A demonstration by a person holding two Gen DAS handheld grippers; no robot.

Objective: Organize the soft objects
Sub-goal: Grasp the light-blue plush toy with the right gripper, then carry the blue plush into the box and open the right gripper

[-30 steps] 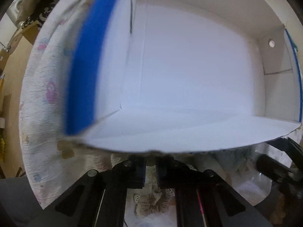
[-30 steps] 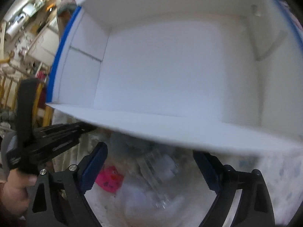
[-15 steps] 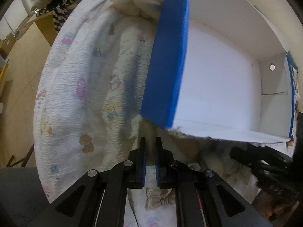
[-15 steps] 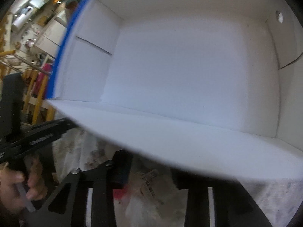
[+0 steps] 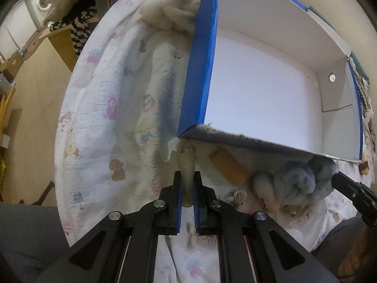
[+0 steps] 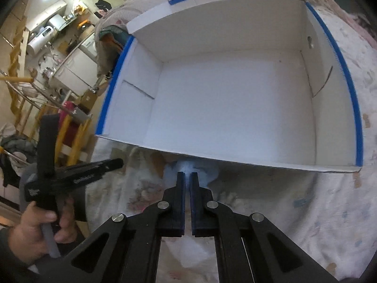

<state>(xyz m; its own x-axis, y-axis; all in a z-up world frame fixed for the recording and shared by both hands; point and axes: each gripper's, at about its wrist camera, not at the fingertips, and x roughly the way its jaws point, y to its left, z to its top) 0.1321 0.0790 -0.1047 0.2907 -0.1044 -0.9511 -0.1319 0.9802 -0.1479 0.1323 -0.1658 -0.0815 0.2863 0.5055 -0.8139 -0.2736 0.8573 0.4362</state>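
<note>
A white box with blue outer walls [image 5: 259, 94] lies on a printed blanket [image 5: 106, 118], its opening toward me; it also shows in the right wrist view [image 6: 223, 108] and is empty inside. My left gripper [image 5: 187, 179] is shut on a pale greenish soft item [image 5: 186, 165] just below the box's near left corner. My right gripper [image 6: 187, 176] is shut on a fluffy blue-grey soft toy [image 6: 205, 172], which lies under the box's front edge; the toy also shows in the left wrist view [image 5: 297, 184]. The left gripper appears at left in the right wrist view [image 6: 113, 164].
A tan block [image 5: 228, 165] lies on the blanket between the two soft items. A cream fluffy item [image 5: 174, 11] sits behind the box's left wall. The blanket's edge drops off at left to a wooden floor [image 5: 30, 94]. Kitchen clutter [image 6: 59, 35] stands beyond.
Both grippers have pulled back from the box, so it looks smaller and farther. My right gripper has gone from open to shut on the blue-grey toy. My left stayed shut.
</note>
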